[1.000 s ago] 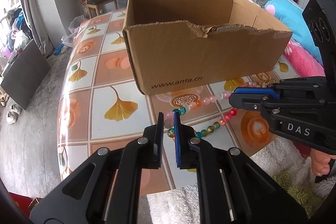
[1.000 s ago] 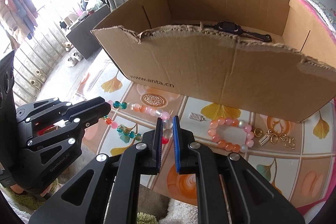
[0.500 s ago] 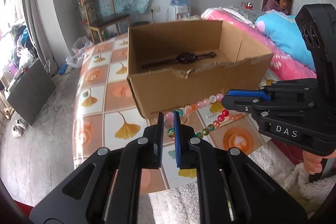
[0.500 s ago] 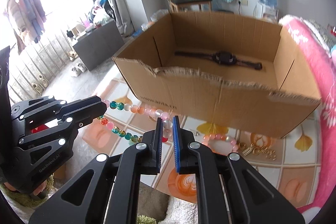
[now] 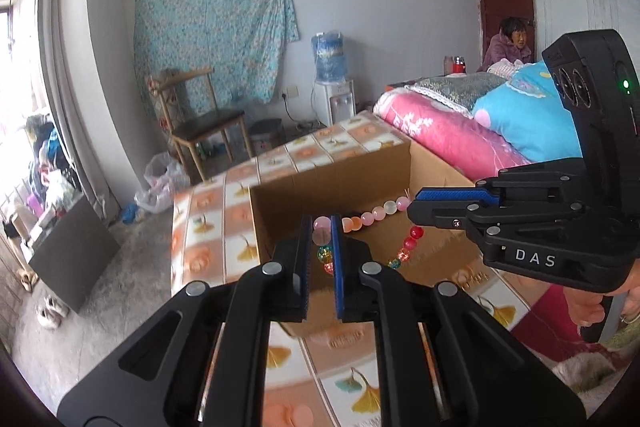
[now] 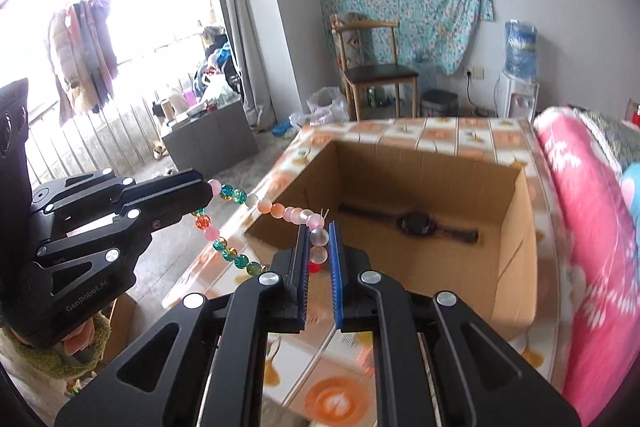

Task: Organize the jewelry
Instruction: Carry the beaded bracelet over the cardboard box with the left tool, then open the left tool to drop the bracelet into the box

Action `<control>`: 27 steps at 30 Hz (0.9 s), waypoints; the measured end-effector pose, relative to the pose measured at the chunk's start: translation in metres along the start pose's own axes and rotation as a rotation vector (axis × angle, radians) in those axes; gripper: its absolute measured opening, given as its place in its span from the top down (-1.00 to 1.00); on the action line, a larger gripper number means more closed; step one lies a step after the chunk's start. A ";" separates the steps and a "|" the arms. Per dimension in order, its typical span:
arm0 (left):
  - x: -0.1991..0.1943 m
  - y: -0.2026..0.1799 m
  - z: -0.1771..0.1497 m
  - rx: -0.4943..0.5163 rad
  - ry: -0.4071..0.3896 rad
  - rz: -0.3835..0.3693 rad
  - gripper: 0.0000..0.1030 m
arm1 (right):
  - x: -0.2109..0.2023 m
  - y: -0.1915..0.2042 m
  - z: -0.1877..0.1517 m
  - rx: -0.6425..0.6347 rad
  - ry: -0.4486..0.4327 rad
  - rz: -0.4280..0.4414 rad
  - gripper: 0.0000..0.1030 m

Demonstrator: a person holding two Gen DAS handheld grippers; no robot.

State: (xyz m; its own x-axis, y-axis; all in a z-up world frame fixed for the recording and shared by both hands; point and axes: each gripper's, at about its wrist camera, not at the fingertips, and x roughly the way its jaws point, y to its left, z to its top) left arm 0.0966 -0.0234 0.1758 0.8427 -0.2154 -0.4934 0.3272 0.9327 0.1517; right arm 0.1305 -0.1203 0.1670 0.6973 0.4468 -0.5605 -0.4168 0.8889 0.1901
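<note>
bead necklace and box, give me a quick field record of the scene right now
left gripper: shut on bead necklace
right gripper: shut on bead necklace
necklace state: strung between the two grippers, clear of the table, a loop sagging below
cardboard box: open, on tiled tabletop
in box: black wristwatch, lying flat
necklace in box: not yet

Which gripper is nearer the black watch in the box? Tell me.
Right. Both grip the bead strand: the right gripper at the cardboard box's near-left corner, short of the watch; the left gripper beyond the box's left wall, farther off.
</note>
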 end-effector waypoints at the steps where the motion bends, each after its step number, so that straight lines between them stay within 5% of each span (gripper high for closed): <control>1: 0.007 0.000 0.006 0.007 -0.005 0.000 0.84 | 0.004 -0.003 0.005 0.002 0.002 0.006 0.81; 7: 0.067 0.005 0.029 0.016 0.055 -0.030 0.84 | 0.055 -0.043 0.037 0.059 0.103 0.077 0.81; 16: 0.168 0.022 0.009 0.015 0.308 -0.075 0.84 | 0.157 -0.080 0.024 0.168 0.425 0.189 0.81; 22: 0.197 0.033 -0.009 0.008 0.453 -0.085 0.84 | 0.211 -0.082 0.009 0.208 0.659 0.244 0.81; 27: 0.207 0.032 -0.017 0.034 0.519 -0.054 0.73 | 0.235 -0.088 -0.003 0.281 0.760 0.273 0.80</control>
State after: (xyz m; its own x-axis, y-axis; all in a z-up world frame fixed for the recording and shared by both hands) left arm 0.2745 -0.0329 0.0640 0.5044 -0.0833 -0.8594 0.3850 0.9126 0.1375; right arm 0.3292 -0.0943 0.0158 -0.0290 0.5493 -0.8351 -0.2837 0.7966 0.5338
